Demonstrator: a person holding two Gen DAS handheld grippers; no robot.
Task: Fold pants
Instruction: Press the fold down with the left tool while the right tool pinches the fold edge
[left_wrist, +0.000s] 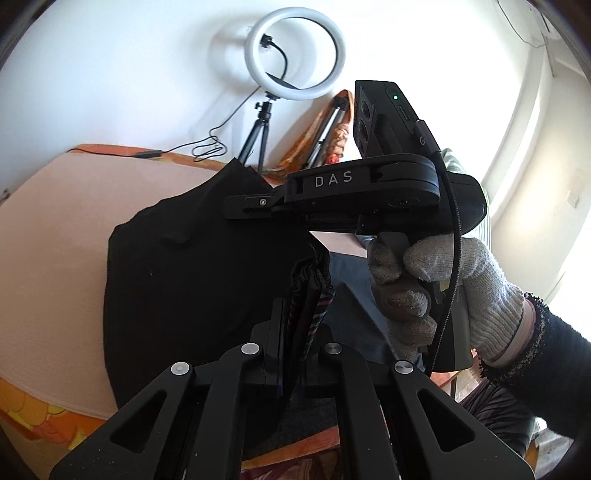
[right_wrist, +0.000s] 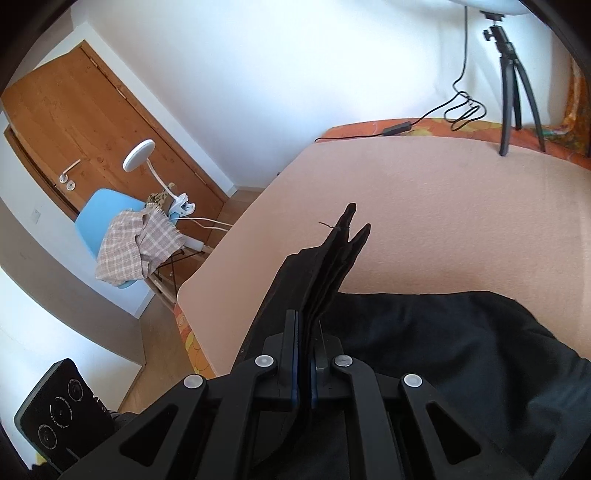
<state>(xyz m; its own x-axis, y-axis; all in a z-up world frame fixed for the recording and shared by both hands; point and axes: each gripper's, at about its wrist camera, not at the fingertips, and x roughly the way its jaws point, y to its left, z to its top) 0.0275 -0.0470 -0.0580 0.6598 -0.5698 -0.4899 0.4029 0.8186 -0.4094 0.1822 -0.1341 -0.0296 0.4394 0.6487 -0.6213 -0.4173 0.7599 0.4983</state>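
A: What is the left tool (left_wrist: 295, 314) holding?

B: It is clamping a bunched edge of the black pants (left_wrist: 184, 277); a striped lining is showing between its matte black fingers.

A: And the right tool (right_wrist: 304, 332)?

B: Its jaws are pinching folded layers of soft, wrinkled fabric, which are draping ahead onto the peach worktop (right_wrist: 443, 203). "DAS" is showing in white lettering on its side.
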